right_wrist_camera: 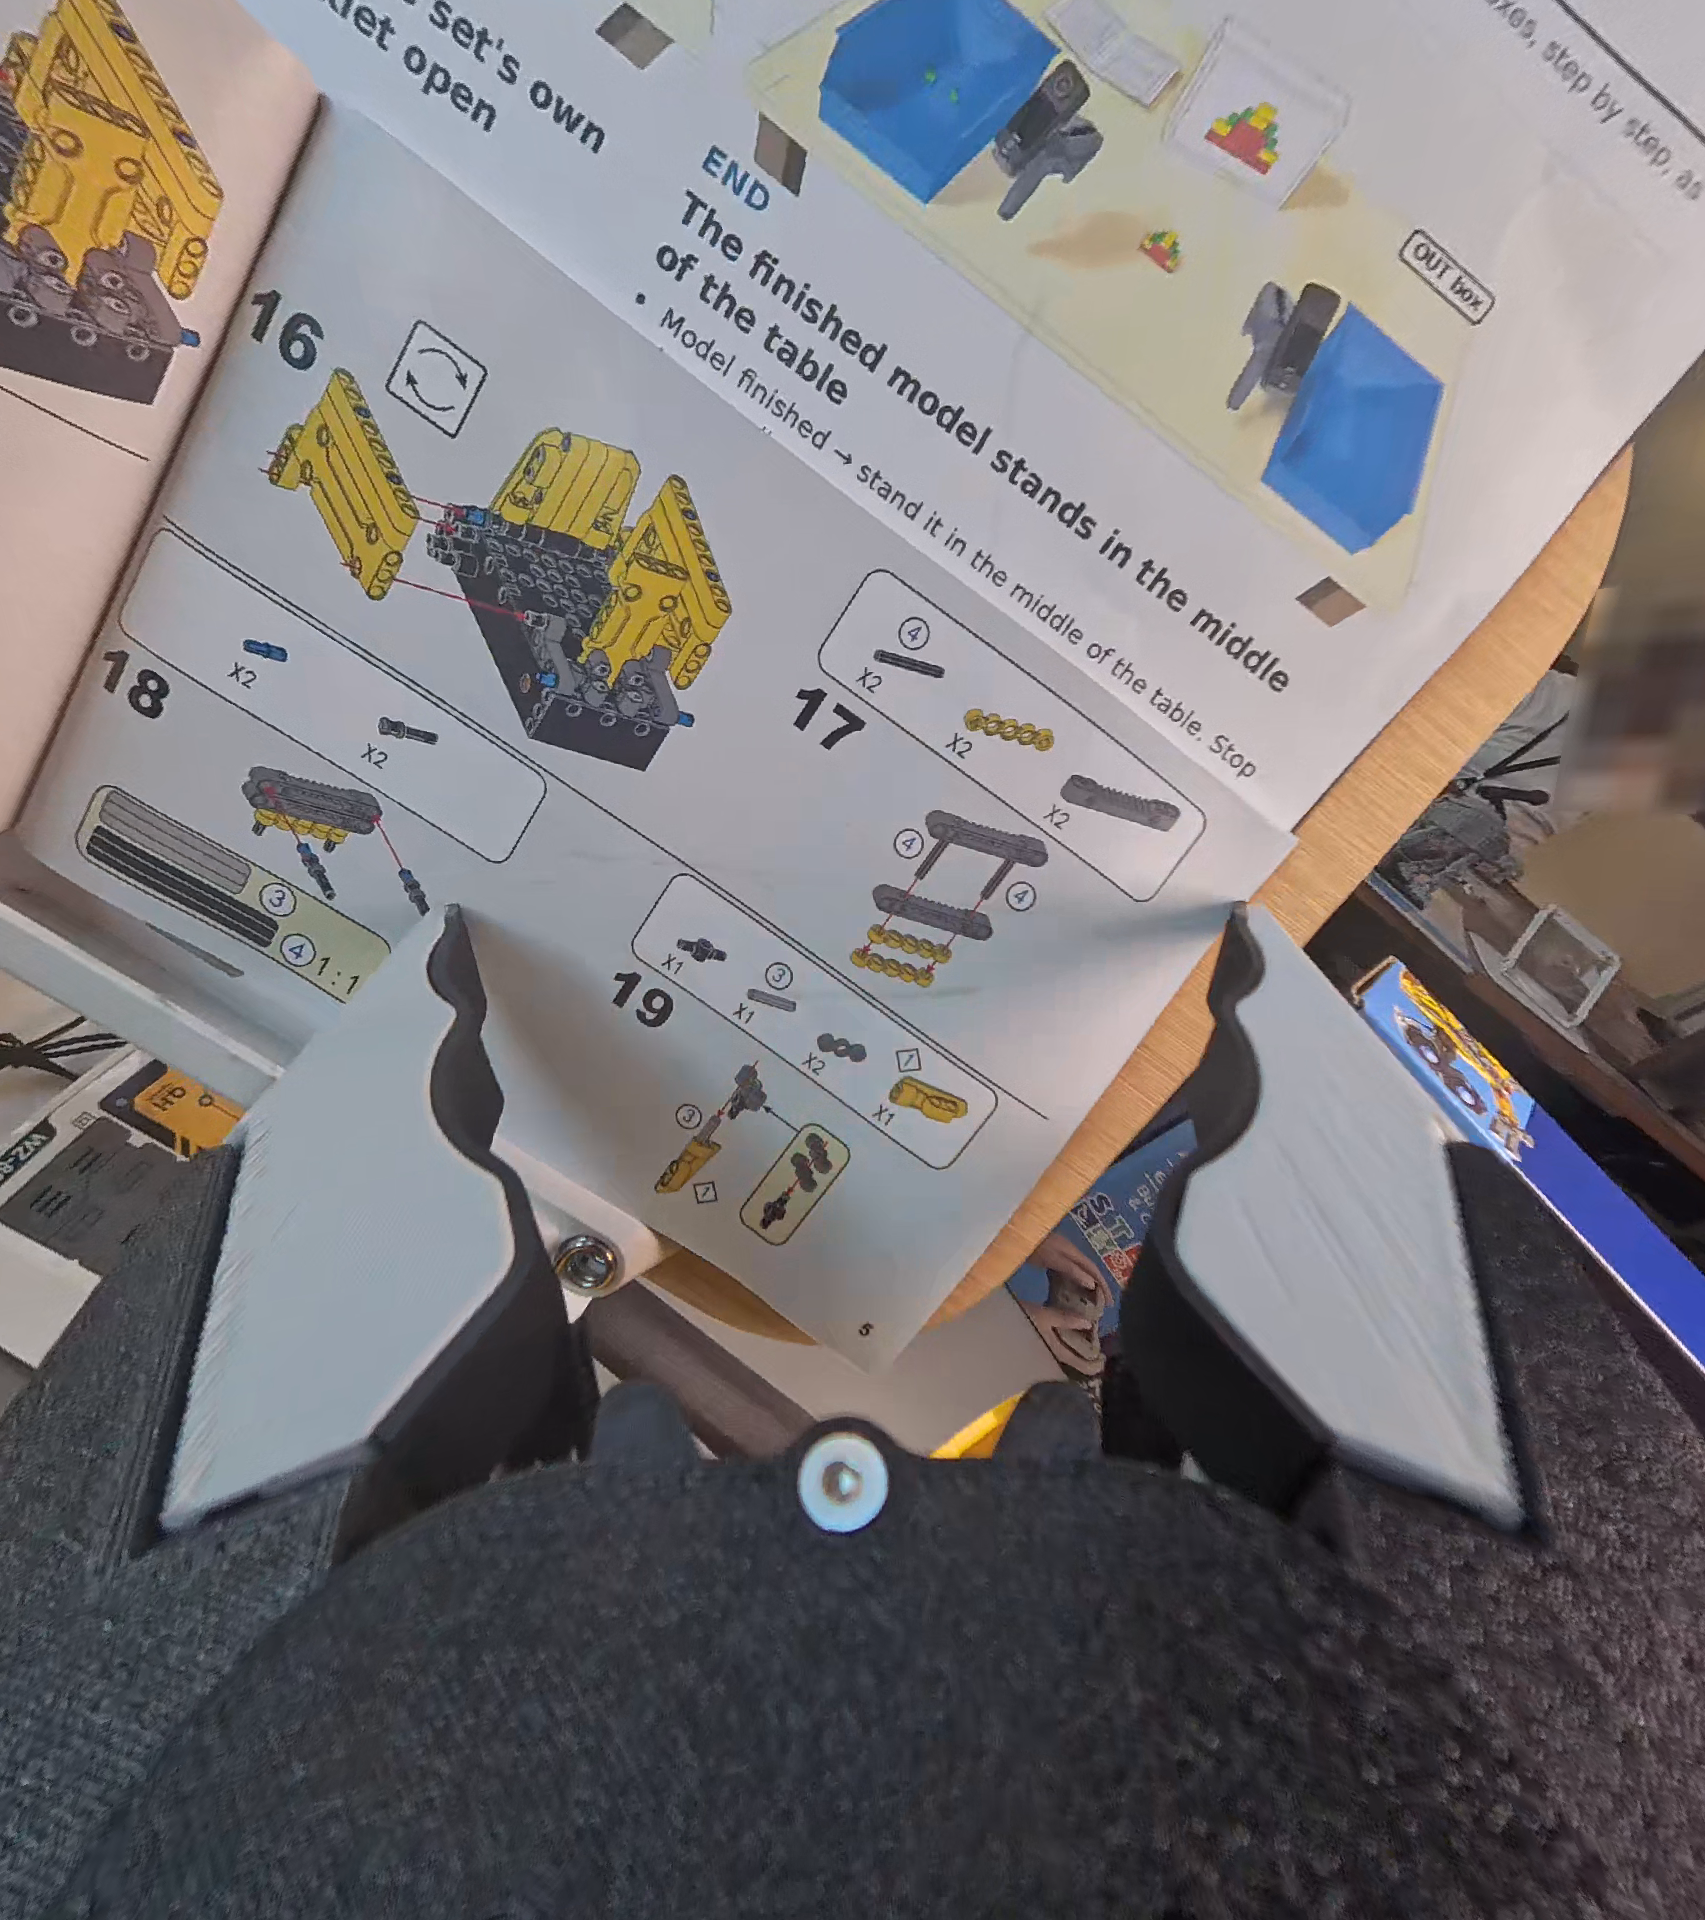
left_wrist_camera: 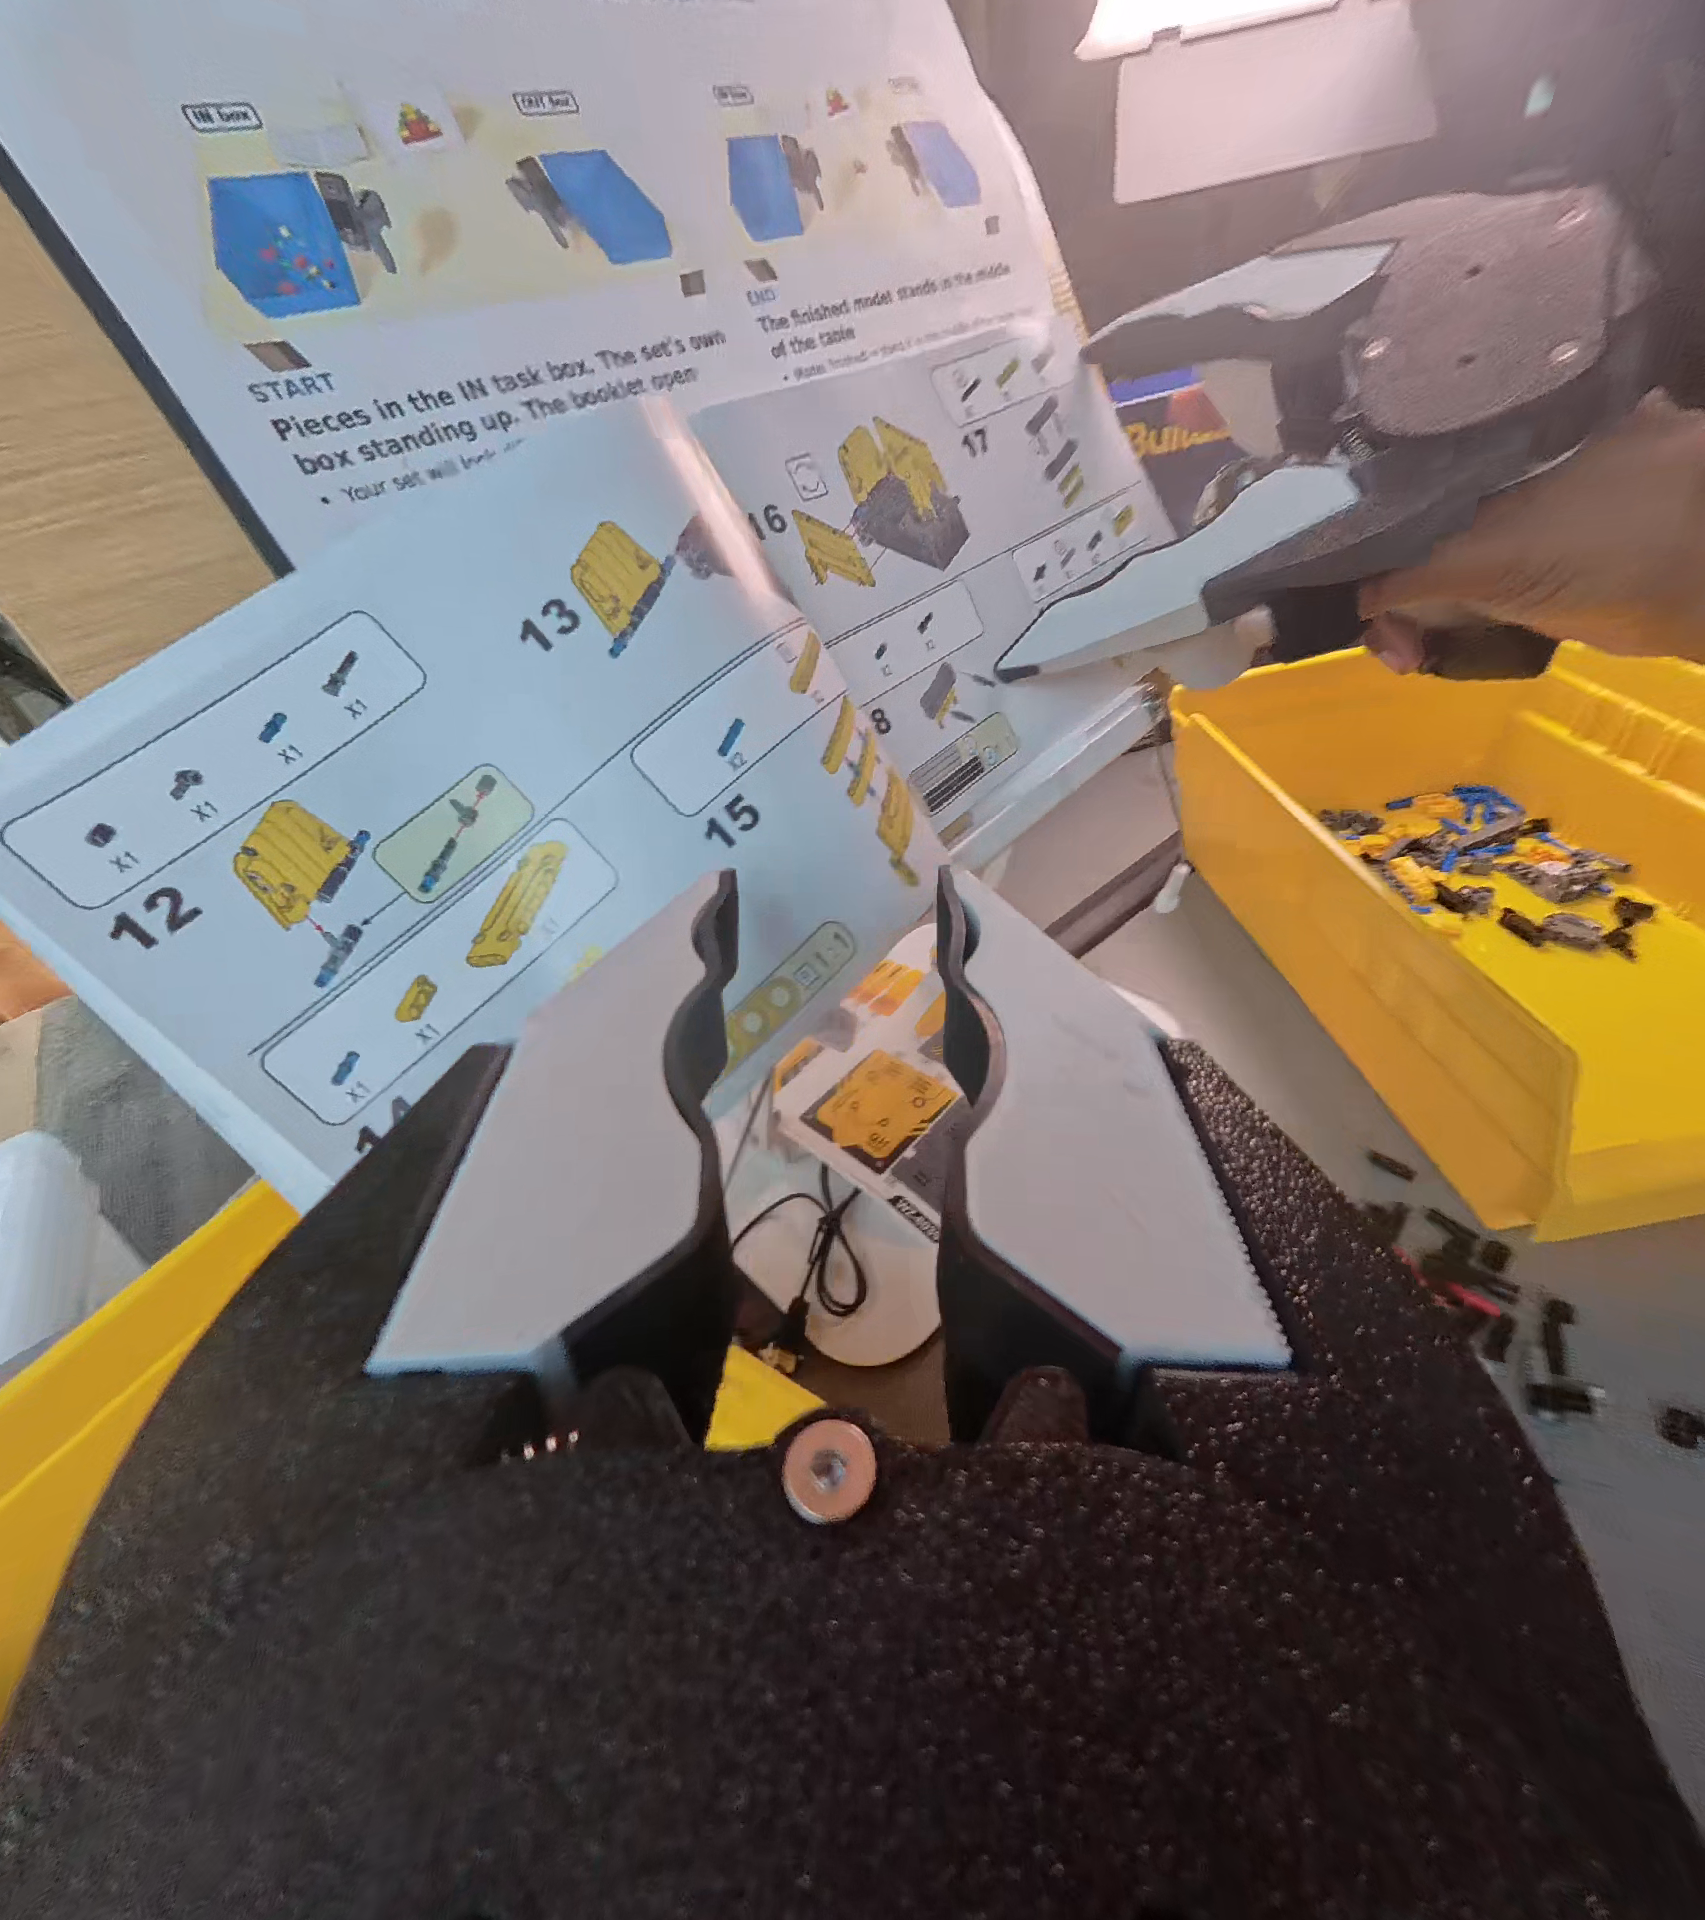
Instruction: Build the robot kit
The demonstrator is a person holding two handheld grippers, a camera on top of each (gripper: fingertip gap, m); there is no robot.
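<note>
glossy paper booklet (right_wrist_camera: 619,644), smooth plastic bin (left_wrist_camera: 1367,997) — yellow

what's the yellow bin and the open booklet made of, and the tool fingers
Yellow bin: looks like moulded plastic, smooth with a slight sheen. Open booklet: thin printed paper, its pages bending. Left tool fingers: likely 3D-printed plastic, matte grey with fine layer lines and black inner faces.

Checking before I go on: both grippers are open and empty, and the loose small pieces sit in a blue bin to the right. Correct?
Not quite: the bin holding the small pieces is yellow, not blue, as the left wrist view shows. The rest stands: the left gripper and right gripper are both open and empty.
</note>
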